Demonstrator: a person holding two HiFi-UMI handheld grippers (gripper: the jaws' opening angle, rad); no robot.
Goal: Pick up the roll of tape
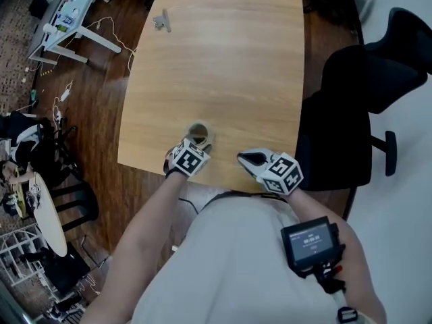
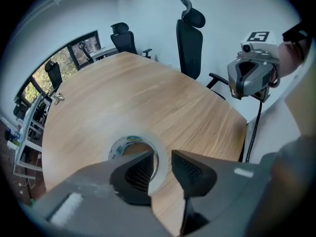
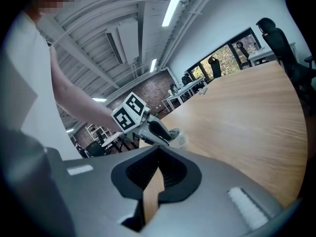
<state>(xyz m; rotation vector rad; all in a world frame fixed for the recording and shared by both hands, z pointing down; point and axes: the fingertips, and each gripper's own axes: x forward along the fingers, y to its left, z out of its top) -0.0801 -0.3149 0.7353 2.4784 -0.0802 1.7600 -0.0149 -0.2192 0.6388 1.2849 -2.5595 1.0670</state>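
The roll of tape (image 1: 198,133) lies flat near the front edge of the wooden table (image 1: 223,59). My left gripper (image 1: 197,144) points steeply down over it. In the left gripper view the roll (image 2: 129,143) sits right at my left gripper (image 2: 162,157): one jaw stands in the roll's hole and the other outside it, with the near wall between them. The jaws are open and do not press on the wall. My right gripper (image 1: 244,158) hovers over the table edge to the right, jaws together and nothing held. The right gripper view shows the roll (image 3: 178,138) just beyond the left gripper (image 3: 158,130).
A small metal object (image 1: 162,21) lies at the table's far left. A black office chair (image 1: 378,79) stands at the table's right side, and more chairs (image 2: 190,38) stand beyond the far edge. The person's body is close against the front edge.
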